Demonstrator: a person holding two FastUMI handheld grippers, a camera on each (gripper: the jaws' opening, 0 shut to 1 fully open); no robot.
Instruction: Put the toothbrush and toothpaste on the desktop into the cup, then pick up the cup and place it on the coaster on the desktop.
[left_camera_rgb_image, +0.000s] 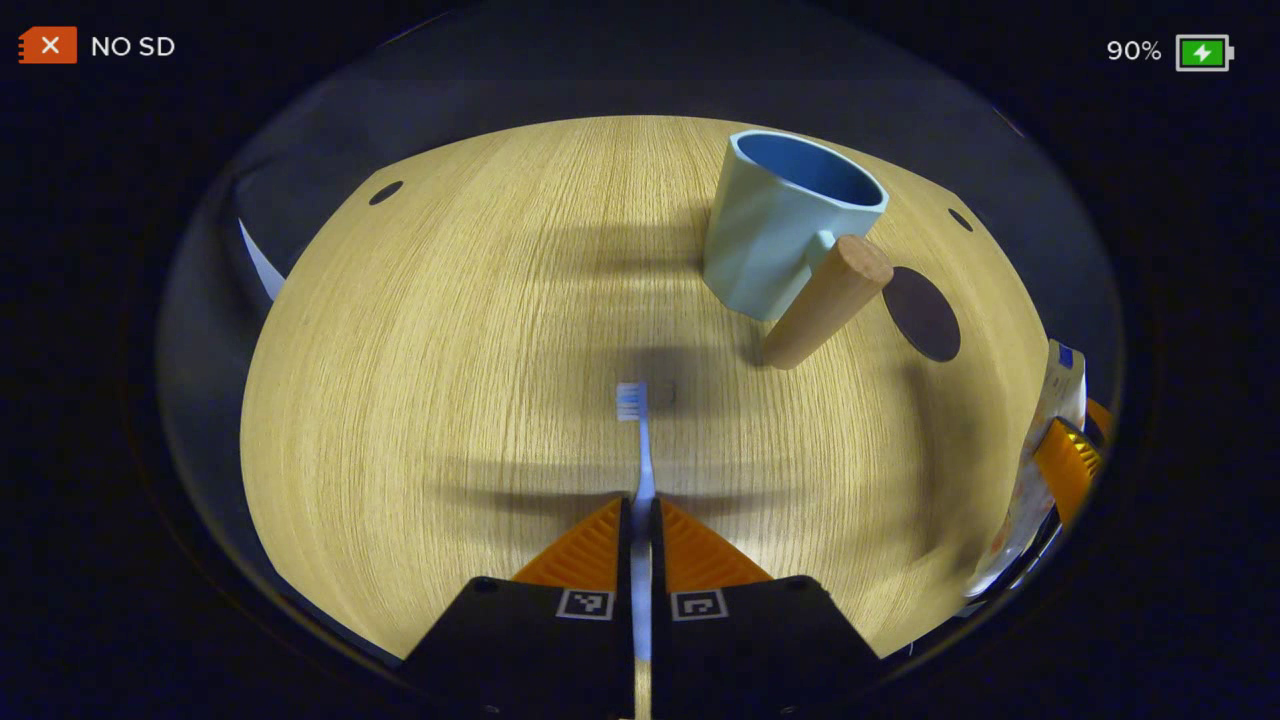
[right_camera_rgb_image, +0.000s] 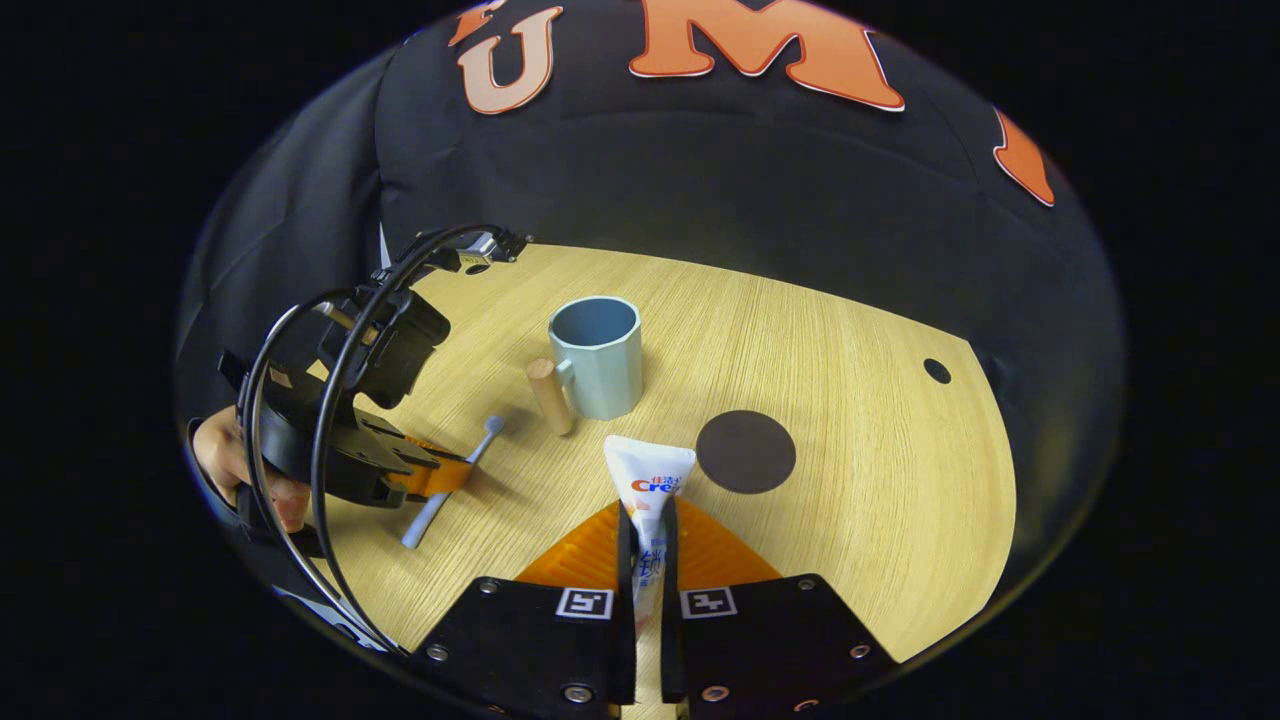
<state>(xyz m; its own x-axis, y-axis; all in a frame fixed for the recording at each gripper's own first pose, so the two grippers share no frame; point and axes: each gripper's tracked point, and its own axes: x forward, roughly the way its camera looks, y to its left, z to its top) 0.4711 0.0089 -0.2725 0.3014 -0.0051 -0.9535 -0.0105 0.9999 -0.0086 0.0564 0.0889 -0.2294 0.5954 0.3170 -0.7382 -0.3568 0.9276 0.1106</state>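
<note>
While both jaws pinch toothbrush and toothpaste, cup stands on wooden desktop.

Recording booth, black cloth wall behind a bare wooden desktop

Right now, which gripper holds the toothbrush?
The left gripper: its jaws clamp the toothbrush. The right gripper holds the toothpaste.

The pale oak-grain wooden desktop looks matt. At two o'clock, the pale blue faceted cup looks smooth, semi-matt, with a round bare-wood handle.
</note>
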